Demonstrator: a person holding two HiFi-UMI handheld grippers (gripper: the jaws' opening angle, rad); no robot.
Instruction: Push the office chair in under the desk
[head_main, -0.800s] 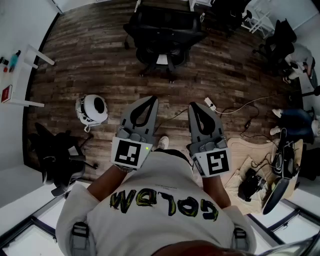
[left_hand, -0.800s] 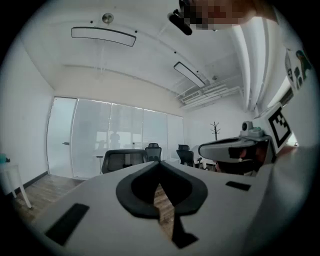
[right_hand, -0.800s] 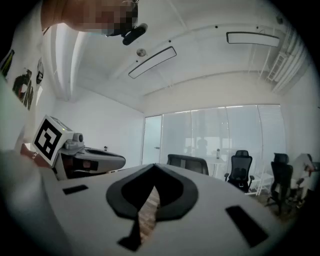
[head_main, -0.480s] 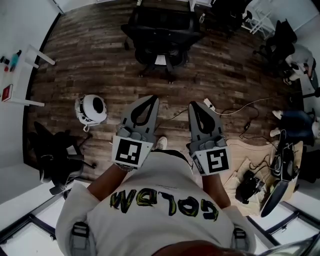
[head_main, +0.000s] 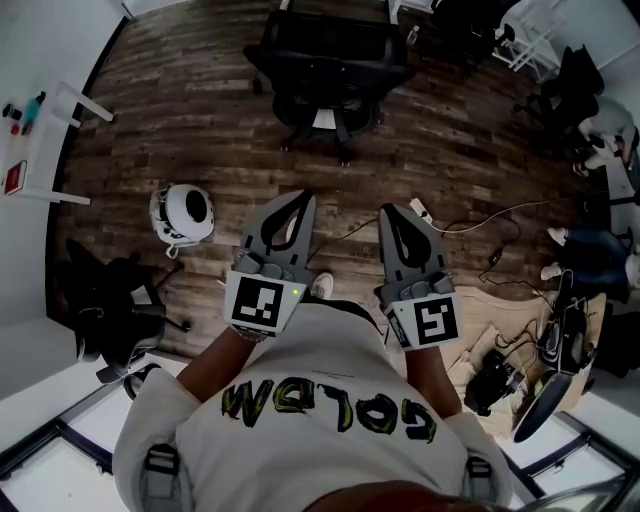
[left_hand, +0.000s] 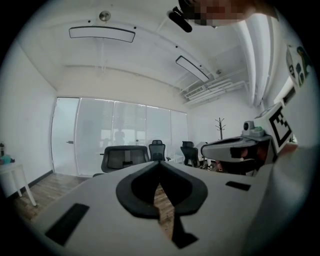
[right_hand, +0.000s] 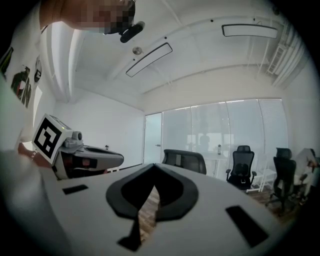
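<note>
Both grippers are held out in front of the person's white shirt (head_main: 330, 400), side by side with a gap between them. Left gripper (head_main: 302, 198): jaws pressed together, nothing pinched — its own view shows only a sliver of wood floor (head_main: 180, 130) through the slit behind the tips. Right gripper (head_main: 392, 211): same, jaws closed and empty. Both point roughly level, toward the far side of the room.

The office chair (head_main: 330, 70), black, stands on the floor well ahead of the fingertips, well apart from both grippers, no contact. In the head view it sits straight up-frame from the gap between the two. In each gripper view its backrest shows just above the closed tips. A white desk (right_hand: 220, 155) shows behind the chair in the right gripper view — whether the seat is under it, cannot tell.

A white round object (head_main: 183, 217) lies on the floor left of the left gripper. Another black chair (head_main: 115, 310) is at lower left. Cables (head_main: 480, 215) run across the floor right of the right gripper.
</note>
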